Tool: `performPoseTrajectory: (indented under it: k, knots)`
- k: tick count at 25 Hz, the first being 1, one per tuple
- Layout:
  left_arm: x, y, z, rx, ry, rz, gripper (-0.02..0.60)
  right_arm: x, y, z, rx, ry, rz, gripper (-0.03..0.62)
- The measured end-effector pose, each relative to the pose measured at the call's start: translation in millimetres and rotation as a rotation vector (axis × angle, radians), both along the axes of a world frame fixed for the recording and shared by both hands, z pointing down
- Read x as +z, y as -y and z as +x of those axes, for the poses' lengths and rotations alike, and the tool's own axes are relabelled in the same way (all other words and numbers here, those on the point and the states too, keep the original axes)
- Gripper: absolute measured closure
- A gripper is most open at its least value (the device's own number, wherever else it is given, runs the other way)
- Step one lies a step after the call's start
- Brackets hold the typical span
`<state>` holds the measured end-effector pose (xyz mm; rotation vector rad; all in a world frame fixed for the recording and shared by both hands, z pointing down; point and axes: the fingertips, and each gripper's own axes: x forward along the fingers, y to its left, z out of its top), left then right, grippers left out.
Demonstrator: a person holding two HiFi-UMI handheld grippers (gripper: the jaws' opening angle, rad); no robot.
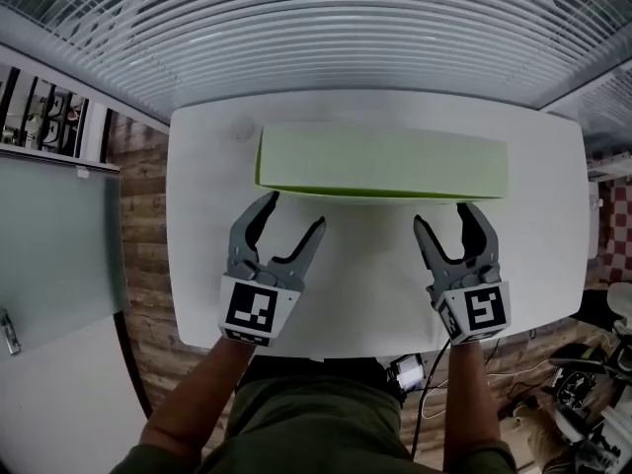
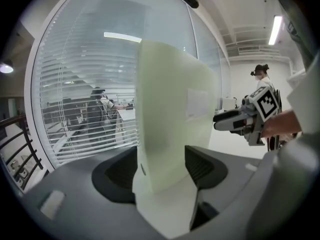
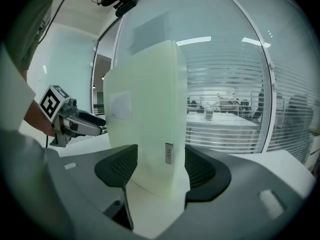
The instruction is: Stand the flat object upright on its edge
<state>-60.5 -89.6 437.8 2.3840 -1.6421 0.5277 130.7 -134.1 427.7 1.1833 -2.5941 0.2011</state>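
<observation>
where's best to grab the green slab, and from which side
Take the green slab by its two end corners, one gripper each, from the near side. It is long, so a single middle hold would likely let it swing; the open left gripper and right gripper face those corners.

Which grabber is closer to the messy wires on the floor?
Right. The right gripper is over the table's right half, on the side where the wires lie; the left gripper is over the left half, farther away.
</observation>
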Motion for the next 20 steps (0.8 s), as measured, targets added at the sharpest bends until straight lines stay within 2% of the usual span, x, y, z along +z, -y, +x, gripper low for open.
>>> performPoseTrajectory:
  k: [7, 17, 20]
  knots:
    - [-9, -23, -2, 0.049, 0.012, -0.019, 0.305, -19, -21, -2, 0.032, -0.005, 0.005, 0.313]
    - [-33, -39, 1, 0.144, -0.004, 0.008, 0.306, -34, -53, 1, 0.08, -0.018, -0.004, 0.316]
    - [-45, -47, 0, 0.177, -0.005, 0.021, 0.335, -42, -63, 1, 0.094, -0.018, 0.005, 0.318]
